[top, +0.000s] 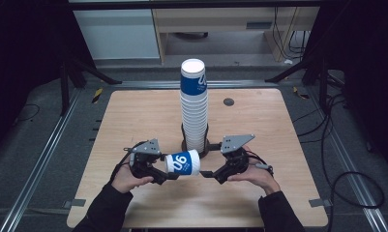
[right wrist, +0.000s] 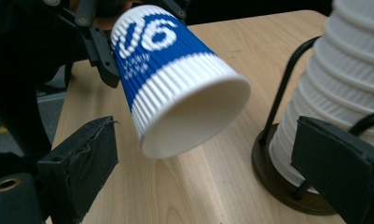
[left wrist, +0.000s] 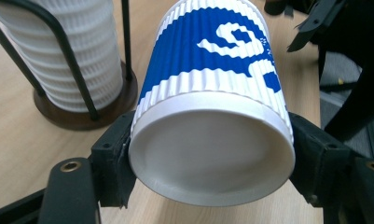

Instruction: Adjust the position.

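The left gripper point(top: 166, 177) clamps the cup's point(top: 183, 163) base sideways, mouth toward the right gripper's point(top: 207, 174) wide-open, empty jaws, seemingly for a handover.

Between the right tongs point(right wrist: 201, 172), whose jaws stood wide apart, a blue-and-white ribbed paper cup point(right wrist: 175, 74) lay tilted, its open mouth facing them. Beyond it, the left tongs point(right wrist: 103, 49) clamped its far end. Beside the right-hand jaw stood a cup stack point(right wrist: 343, 79) in a wire holder point(right wrist: 280, 179) on the counter point(right wrist: 222, 186).
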